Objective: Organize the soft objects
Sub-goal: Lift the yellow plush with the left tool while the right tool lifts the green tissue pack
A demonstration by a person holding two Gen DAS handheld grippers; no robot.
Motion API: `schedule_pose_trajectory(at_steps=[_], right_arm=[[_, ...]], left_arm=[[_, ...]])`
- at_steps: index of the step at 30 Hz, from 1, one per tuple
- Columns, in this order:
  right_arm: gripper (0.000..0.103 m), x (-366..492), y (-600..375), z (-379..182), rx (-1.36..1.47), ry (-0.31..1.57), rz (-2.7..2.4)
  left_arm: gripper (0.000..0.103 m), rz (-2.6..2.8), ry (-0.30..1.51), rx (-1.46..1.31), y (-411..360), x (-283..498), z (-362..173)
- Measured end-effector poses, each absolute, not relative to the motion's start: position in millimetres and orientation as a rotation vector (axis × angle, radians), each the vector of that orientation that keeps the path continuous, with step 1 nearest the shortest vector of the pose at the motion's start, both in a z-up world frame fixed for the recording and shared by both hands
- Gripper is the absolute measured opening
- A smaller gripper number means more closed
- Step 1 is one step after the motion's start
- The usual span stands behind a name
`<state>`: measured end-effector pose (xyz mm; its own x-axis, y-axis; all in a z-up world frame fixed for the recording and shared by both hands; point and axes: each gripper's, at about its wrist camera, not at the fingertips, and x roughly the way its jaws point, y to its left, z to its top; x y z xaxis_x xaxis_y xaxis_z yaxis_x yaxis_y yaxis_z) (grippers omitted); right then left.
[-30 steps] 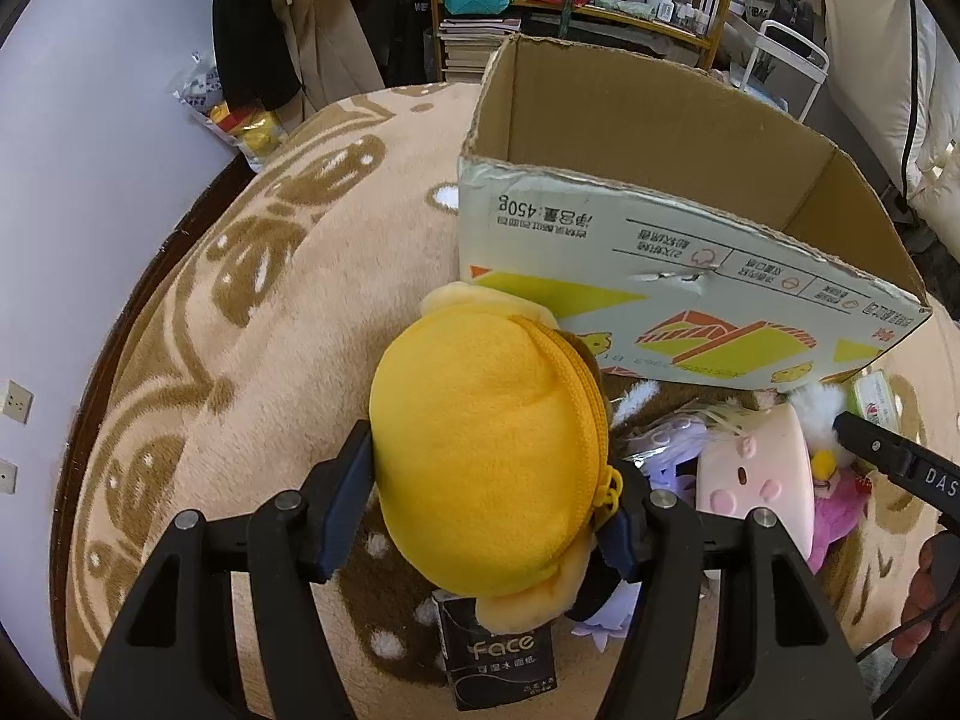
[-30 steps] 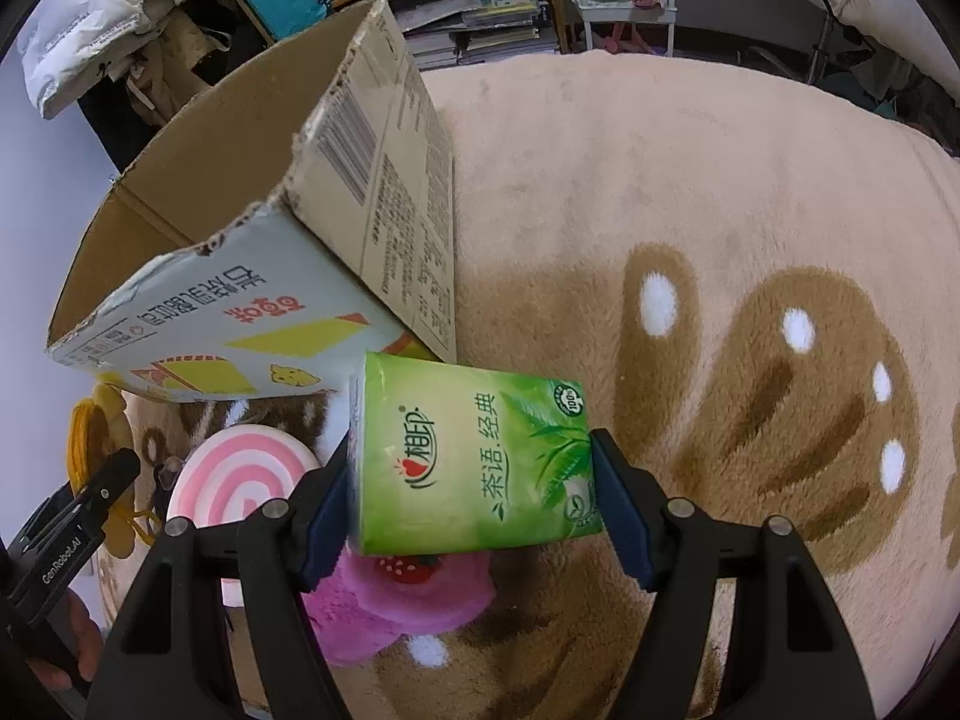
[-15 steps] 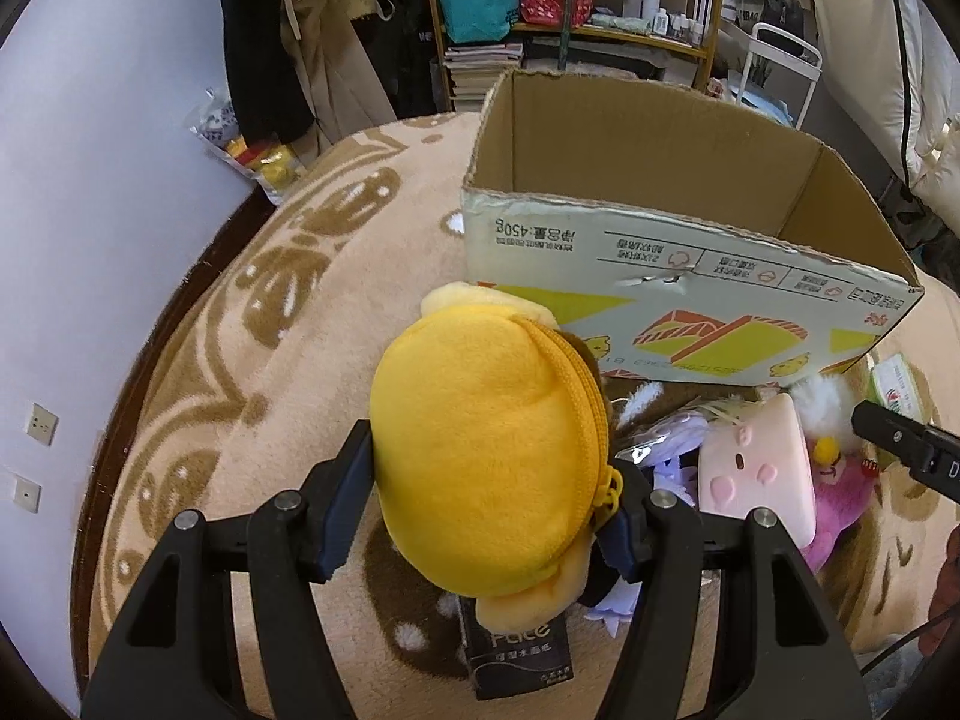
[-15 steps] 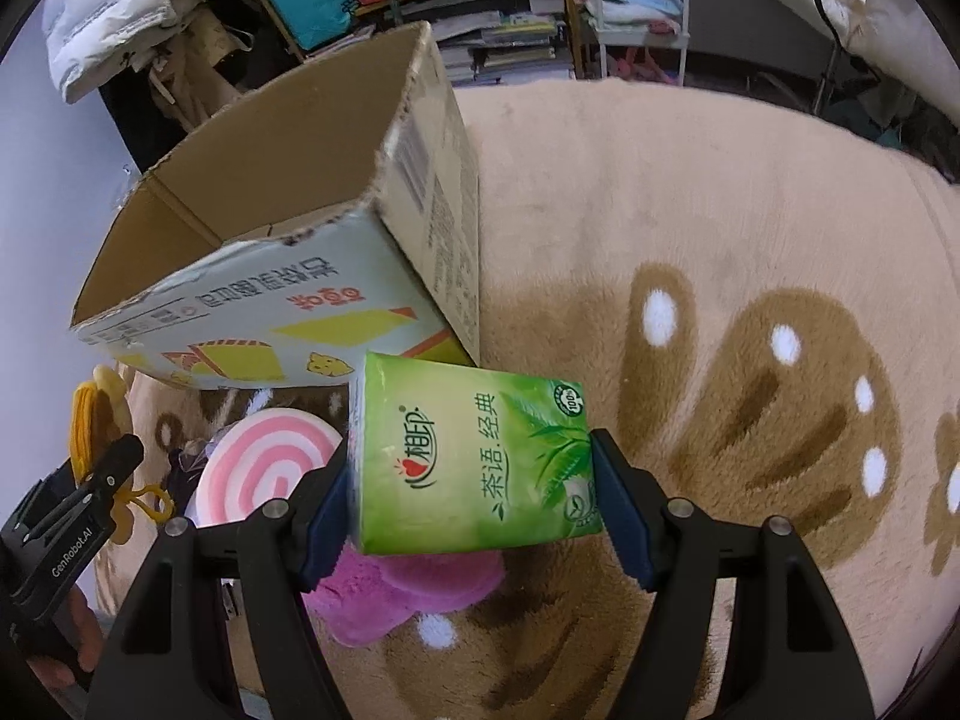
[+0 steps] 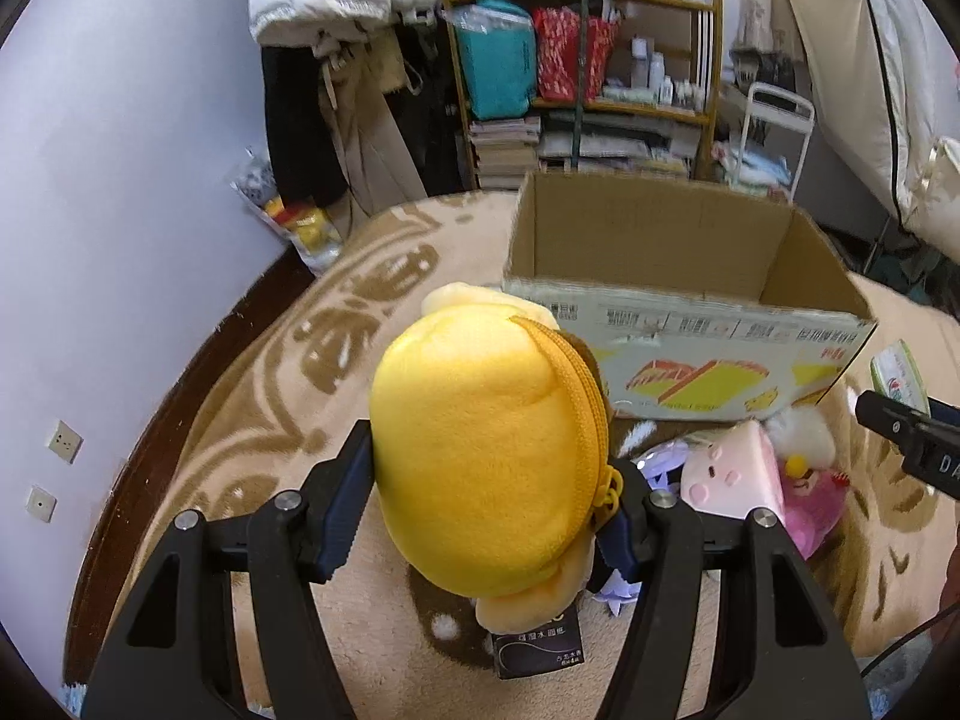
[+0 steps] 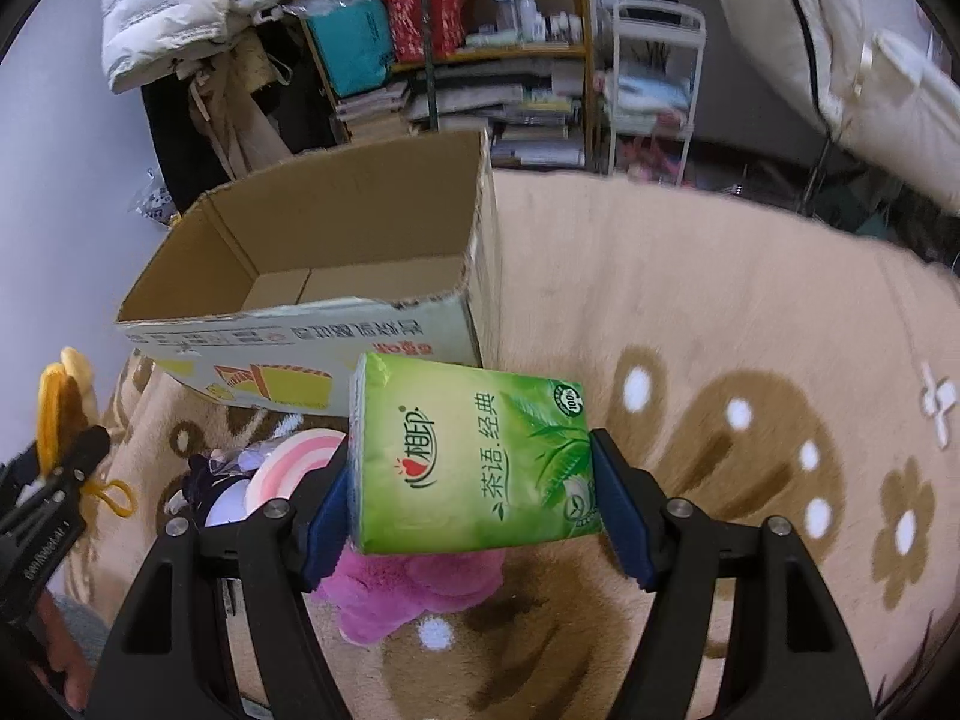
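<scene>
left gripper (image 5: 489, 498) clamped on a yellow plush pouch (image 5: 486, 450), right gripper (image 6: 471, 501) on a green tissue pack (image 6: 474, 459), both held near the cardboard box (image 6: 300, 336); box looks empty, nothing stowed yet. pink plush (image 6: 402, 591) and other soft toys left on the rug (image 6: 720, 312) by the box's front edge

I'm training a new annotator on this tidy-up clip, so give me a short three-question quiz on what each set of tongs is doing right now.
1. True or false: the left tongs are clamped on a yellow plush pouch.
2. What do the right tongs hold? A) a pink plush B) a green tissue pack C) a book
3. Fill in: the cardboard box on the rug stands open, and what shows of its floor is ____.

Key
1. True; both pads press its sides.
2. B; the green tissue pack sits between the pads, above the pink plush on the rug.
3. Bare.
</scene>
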<state>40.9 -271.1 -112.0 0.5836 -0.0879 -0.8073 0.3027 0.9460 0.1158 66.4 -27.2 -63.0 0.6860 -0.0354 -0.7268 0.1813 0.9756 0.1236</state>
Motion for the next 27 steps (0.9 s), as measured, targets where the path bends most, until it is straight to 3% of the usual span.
schedule_pose_trajectory(at_steps=[12, 27], right_arm=[[0.075, 9.7, -233.1, -57.5, 0.064, 0.682, -0.273], [0.075, 27.1, -222.9, -2.6, -0.029, 0.476, -0.244]], left_arm=[[0.064, -0.115, 0.572, 0.234, -27.6, 25.8, -24.8], [0.064, -0.198, 0.403, 0.238, -49.0, 41.2, 35.5]])
